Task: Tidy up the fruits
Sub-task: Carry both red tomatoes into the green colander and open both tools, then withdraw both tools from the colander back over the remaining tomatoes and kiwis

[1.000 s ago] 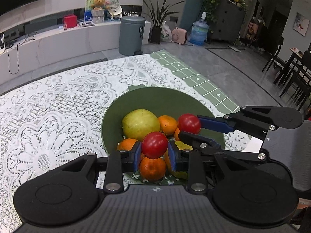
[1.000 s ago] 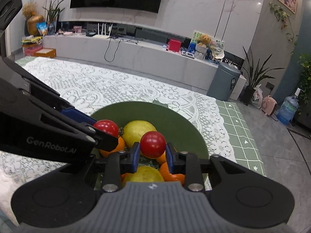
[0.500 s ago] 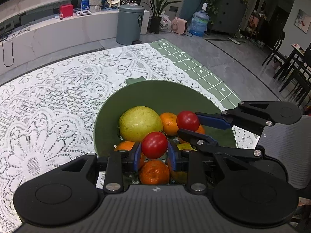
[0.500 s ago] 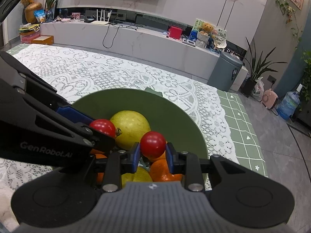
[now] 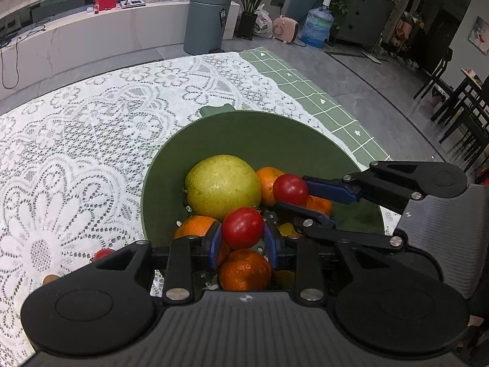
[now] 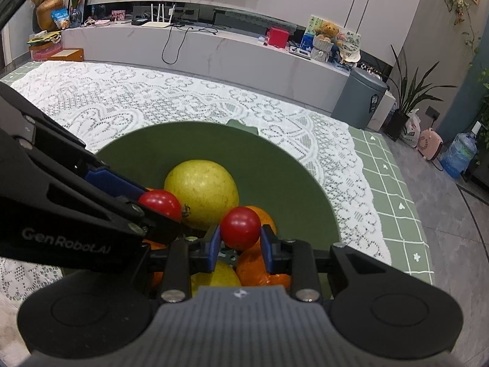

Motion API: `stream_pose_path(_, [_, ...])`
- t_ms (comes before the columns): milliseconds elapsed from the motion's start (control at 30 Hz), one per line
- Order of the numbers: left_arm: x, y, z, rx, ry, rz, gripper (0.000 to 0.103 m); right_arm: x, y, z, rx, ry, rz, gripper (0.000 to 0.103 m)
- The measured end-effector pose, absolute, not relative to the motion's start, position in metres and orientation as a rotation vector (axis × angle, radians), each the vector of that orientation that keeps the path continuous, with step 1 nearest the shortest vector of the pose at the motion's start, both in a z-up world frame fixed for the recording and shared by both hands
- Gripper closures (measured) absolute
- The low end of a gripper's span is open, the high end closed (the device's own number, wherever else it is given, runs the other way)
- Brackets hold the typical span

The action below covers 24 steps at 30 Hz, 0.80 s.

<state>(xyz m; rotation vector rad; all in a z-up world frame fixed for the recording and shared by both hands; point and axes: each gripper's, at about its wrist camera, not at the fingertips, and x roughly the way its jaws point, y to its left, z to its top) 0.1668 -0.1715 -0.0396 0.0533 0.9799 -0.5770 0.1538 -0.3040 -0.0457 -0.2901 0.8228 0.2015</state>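
A dark green bowl [image 5: 275, 134] [image 6: 284, 168] on the lace cloth holds a large yellow-green fruit [image 5: 223, 186] [image 6: 201, 188] and several oranges [image 5: 244, 270] [image 6: 259, 269]. My left gripper [image 5: 243, 238] is shut on a red tomato [image 5: 243, 227], low over the near side of the bowl. My right gripper [image 6: 240, 238] is shut on a second red tomato [image 6: 240, 226], which shows in the left wrist view as a red tomato [image 5: 290, 189] beside the big fruit. The left gripper's tomato [image 6: 160, 203] shows at the left in the right wrist view.
A white lace tablecloth [image 5: 76, 140] covers the table, with a green checked cloth [image 6: 394, 195] at its edge. Another small red fruit [image 5: 102, 253] lies on the lace left of the bowl. A grey bin [image 5: 206, 23] and a low white cabinet stand beyond.
Both grippers have sunk toward the bowl with their tomatoes still held. The bowl and its fruit look larger and nearer in both views.
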Motion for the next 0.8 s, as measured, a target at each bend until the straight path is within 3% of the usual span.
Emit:
stream_pose_path(467, [0.167,-0.172,-0.040,0.048,0.985,-0.555,0.068,0.149,-0.301,-0.047,-0.321,0.823,0.196,0.075])
stream_pose_path(600, [0.164,-0.171,-0.038,0.036,0.983,-0.548,0.060,0.145,-0.300,-0.043,-0.344,0.809,0.188,0.065])
stream_pose_path(733, [0.158,-0.171,-0.032,0.036,0.965,-0.559,0.052,0.138,-0.300,-0.035,-0.352,0.780,0.163,0.041])
stream_pose_path(800, [0.155,-0.169,-0.028,0.037,0.953,-0.551,0.047,0.133,-0.300,-0.031,-0.359,0.761,0.141,0.035])
